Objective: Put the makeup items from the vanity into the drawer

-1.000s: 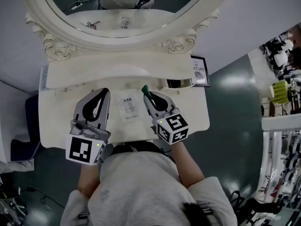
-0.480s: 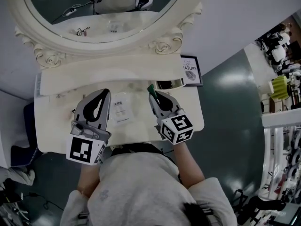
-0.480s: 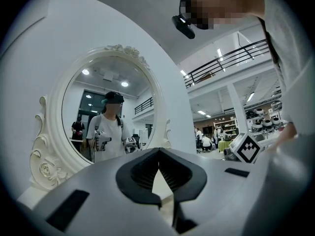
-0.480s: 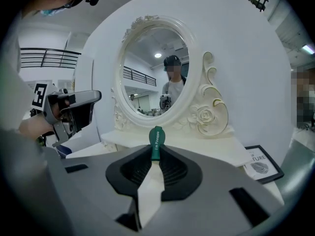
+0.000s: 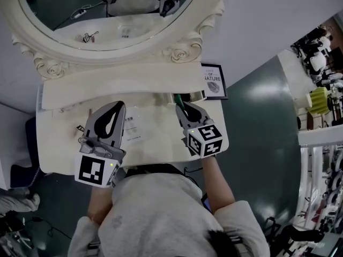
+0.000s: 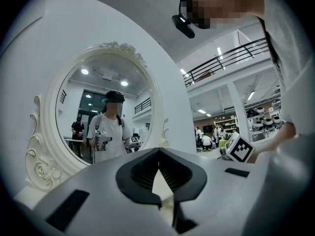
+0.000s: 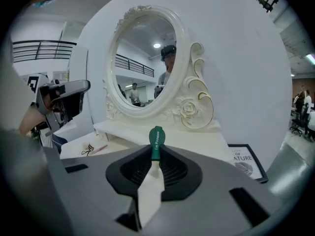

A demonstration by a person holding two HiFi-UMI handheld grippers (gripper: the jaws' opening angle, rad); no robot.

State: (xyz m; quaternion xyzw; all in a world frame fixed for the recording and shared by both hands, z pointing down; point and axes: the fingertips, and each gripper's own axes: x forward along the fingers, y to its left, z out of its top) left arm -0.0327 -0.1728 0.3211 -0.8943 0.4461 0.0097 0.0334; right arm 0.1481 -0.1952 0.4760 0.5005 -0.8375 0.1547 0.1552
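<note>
My right gripper point(image 5: 181, 106) hovers over the right part of the white vanity top point(image 5: 161, 141), shut on a slim green makeup item point(image 5: 177, 99). In the right gripper view the green item point(image 7: 156, 137) sticks out upright from between the jaws of the right gripper point(image 7: 155, 154). My left gripper point(image 5: 117, 106) hangs over the left part of the top. Its tips meet with nothing between them in the left gripper view point(image 6: 158, 152). A white sachet point(image 5: 133, 126) lies flat between the two grippers. An eyelash curler point(image 5: 80, 128) lies at the left, also seen in the right gripper view point(image 7: 88, 150).
The oval mirror point(image 5: 107, 4) in its ornate white frame stands at the back above a raised shelf point(image 5: 107, 87). A framed print point(image 5: 213, 82) leans at the back right, beside a gold-rimmed object point(image 5: 194, 96). Dark floor lies past the vanity's right edge.
My right gripper has carried the green item to the right, away from the sachet. The head view has swung a little, and the left gripper has stayed roughly in place.
</note>
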